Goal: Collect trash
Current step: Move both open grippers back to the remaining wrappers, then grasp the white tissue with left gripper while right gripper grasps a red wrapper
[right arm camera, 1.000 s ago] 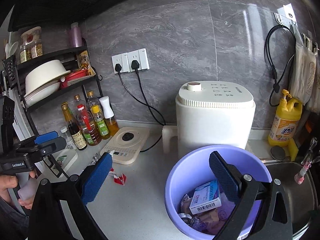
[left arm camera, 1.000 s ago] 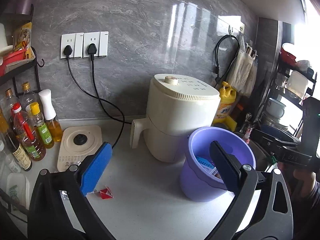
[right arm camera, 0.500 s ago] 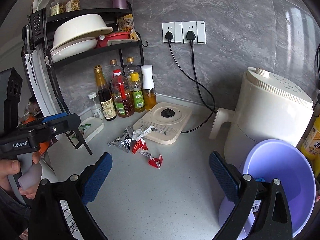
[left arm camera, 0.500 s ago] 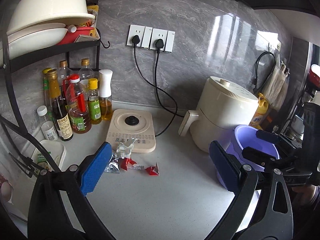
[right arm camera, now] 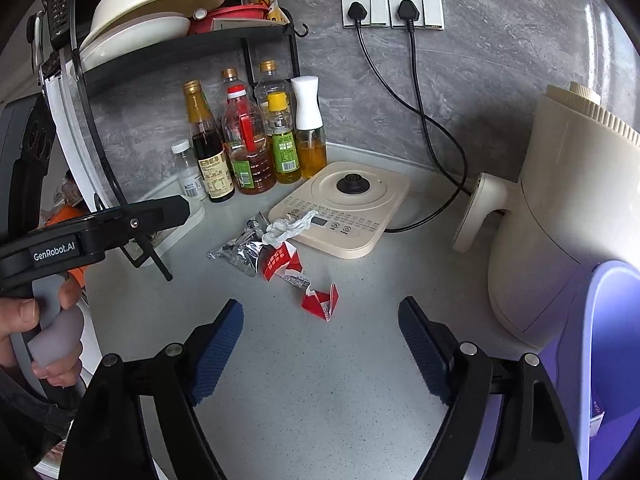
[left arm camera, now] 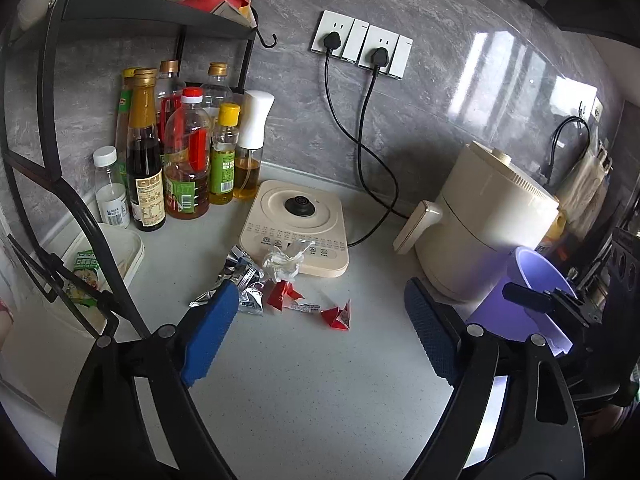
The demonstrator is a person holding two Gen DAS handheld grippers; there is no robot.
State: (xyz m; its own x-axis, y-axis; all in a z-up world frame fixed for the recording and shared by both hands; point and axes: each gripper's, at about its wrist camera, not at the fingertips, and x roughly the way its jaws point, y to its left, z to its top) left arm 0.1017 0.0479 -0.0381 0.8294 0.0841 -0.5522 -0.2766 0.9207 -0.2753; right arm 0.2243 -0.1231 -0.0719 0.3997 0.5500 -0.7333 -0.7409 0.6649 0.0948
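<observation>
Trash lies on the grey counter in front of a cream kettle base [left arm camera: 298, 226]: a silver foil wrapper [left arm camera: 242, 284], a crumpled clear wrapper [left arm camera: 284, 260], a red wrapper [left arm camera: 282, 294] and a red torn piece [left arm camera: 338, 316] [right arm camera: 320, 300]. My left gripper [left arm camera: 318, 332] hovers just short of them, its jaws closing with nothing between them. My right gripper [right arm camera: 320, 348] hangs near the red torn piece, its jaws also closing on nothing. A purple bucket [left arm camera: 536, 292] [right arm camera: 604, 344] stands to the right beside a cream appliance.
Several oil and sauce bottles [left arm camera: 184, 160] stand at the back left under a black rack [left arm camera: 132, 20] with bowls. A cream air fryer [left arm camera: 488, 220] sits right, two black cords [left arm camera: 360, 148] run to wall sockets. A white tray [left arm camera: 108, 256] lies left. A hand [right arm camera: 24, 328] grips the left tool.
Both views swung left from the purple bucket and down toward the wrappers by the kettle base. Both pairs of jaws stand a little narrower than before.
</observation>
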